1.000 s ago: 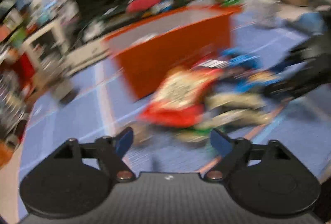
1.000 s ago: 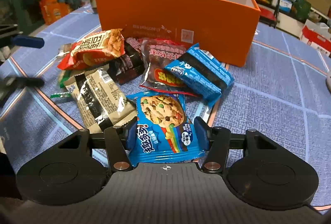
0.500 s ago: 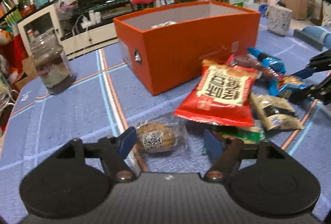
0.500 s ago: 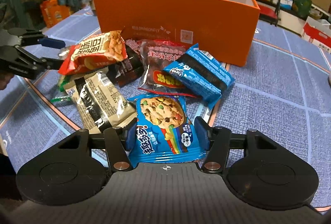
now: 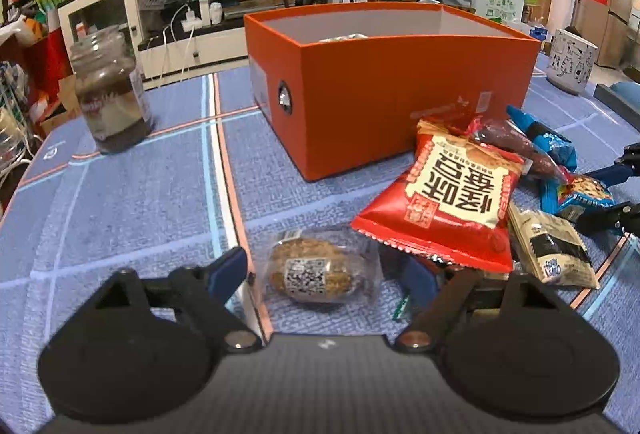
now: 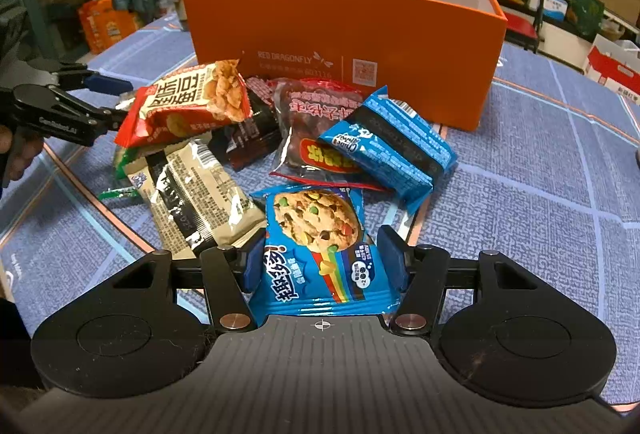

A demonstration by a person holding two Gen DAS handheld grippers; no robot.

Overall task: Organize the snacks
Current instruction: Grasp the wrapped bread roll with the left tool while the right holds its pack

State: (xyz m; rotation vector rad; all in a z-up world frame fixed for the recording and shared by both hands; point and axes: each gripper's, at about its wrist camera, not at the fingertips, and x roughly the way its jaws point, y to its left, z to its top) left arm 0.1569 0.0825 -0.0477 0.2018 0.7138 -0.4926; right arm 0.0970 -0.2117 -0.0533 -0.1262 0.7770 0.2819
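Observation:
A clear-wrapped brown cake (image 5: 320, 270) lies on the blue cloth between the fingers of my left gripper (image 5: 322, 274). Its jaws are opening and the pads stand clear of the wrapper. A red bean bag (image 5: 452, 201) lies just right of it. My right gripper (image 6: 320, 262) straddles a blue cookie packet (image 6: 316, 234) lying flat on the cloth. Its jaws are opening too, with the pads close beside the packet's edges. The orange box (image 6: 344, 33) stands open behind the snack pile. From the right wrist, the left gripper (image 6: 116, 97) shows at the left edge.
A beige packet (image 6: 192, 193), a dark red clear bag (image 6: 316, 121) and a blue biscuit packet (image 6: 392, 145) lie before the box. A glass jar (image 5: 112, 93) stands at the far left. A hand (image 6: 20, 153) holds the left gripper. Furniture and clutter ring the table.
The left gripper swung left and came down around the clear-wrapped cake, and its jaws widened. The right gripper kept still, its jaws slightly wider around the cookie packet.

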